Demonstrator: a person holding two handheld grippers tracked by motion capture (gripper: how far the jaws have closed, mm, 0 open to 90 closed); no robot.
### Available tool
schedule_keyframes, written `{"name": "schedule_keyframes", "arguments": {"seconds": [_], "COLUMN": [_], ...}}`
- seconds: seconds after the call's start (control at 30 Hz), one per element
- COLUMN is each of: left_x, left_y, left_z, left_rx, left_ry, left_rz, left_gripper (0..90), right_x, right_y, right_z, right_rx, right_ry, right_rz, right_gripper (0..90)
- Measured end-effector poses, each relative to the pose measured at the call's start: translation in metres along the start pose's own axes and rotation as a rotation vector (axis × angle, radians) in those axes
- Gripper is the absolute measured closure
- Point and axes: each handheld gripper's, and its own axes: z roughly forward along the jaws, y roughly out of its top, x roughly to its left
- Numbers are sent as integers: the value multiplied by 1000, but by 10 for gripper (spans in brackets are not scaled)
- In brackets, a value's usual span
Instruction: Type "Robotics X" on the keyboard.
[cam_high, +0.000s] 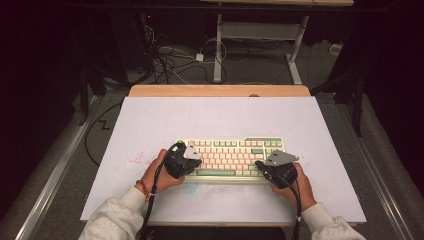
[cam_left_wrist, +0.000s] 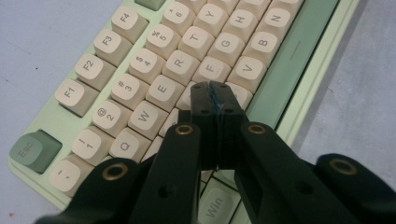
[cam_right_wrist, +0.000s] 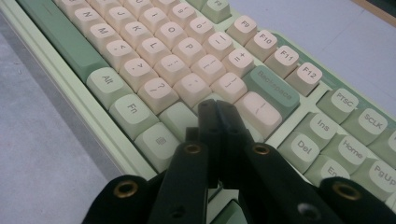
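A pale green keyboard (cam_high: 231, 157) with cream and green keycaps lies on the white table top, near its front edge. My left gripper (cam_high: 182, 160) hovers over the keyboard's left end, jaws shut with nothing between them. In the left gripper view its tips (cam_left_wrist: 212, 91) rest just above the keys around D and C, beside the green space bar (cam_left_wrist: 289, 65). My right gripper (cam_high: 276, 167) is over the keyboard's right end, also shut and empty. In the right gripper view its tips (cam_right_wrist: 217, 109) sit near the Enter key, below Backspace (cam_right_wrist: 273, 88).
The white board (cam_high: 150, 130) covers a wooden table whose far edge (cam_high: 220, 90) shows. Red specks (cam_high: 135, 161) mark the board left of the keyboard. Beyond the table stand a desk frame (cam_high: 218, 50) and tangled cables (cam_high: 170, 60) on the floor.
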Motion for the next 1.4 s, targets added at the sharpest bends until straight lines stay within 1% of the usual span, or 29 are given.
{"name": "schedule_keyframes", "arguments": {"seconds": [0.23,0.27,0.3,0.4,0.5,0.57,0.67,0.93,1.03,1.07,1.17,1.27,1.33,1.4], "left_x": [0,-1,-3,-6,-5,-5,-4,-3,-3,-3,-2,-2,-2,-2], "left_y": [0,0,-1,1,1,0,1,1,0,0,0,0,-1,-1], "left_z": [0,2,3,2,2,0,-2,-5,-7,-8,-10,-12,-14,-15], "left_rx": [1,15,3,16,14,2,-3,-17,-26,-32,-46,-62,-75,-87], "left_ry": [3,-2,0,13,11,20,27,31,41,43,50,68,67,82], "left_rz": [-3,0,4,22,18,14,13,15,15,16,16,16,17,16], "left_gripper": [859,869,871,870,867,856,853,840,825,820,801,775,766,745], "right_x": [0,0,1,0,0,0,0,0,0,1,0,-1,-1,-2], "right_y": [0,0,0,0,0,0,0,1,2,2,5,9,11,13], "right_z": [0,0,0,0,0,-1,-1,-1,-1,-2,-6,-11,-15,-17], "right_rx": [-1,-1,-1,-1,1,4,4,7,6,6,-13,-39,-54,-67], "right_ry": [-2,-3,-4,-2,-2,0,-1,-1,-4,-3,-3,-3,-2,-3], "right_rz": [1,0,1,1,2,4,1,-4,-10,-4,-10,-1,1,3], "right_gripper": [900,900,900,900,900,900,900,900,899,899,898,898,897,893]}}
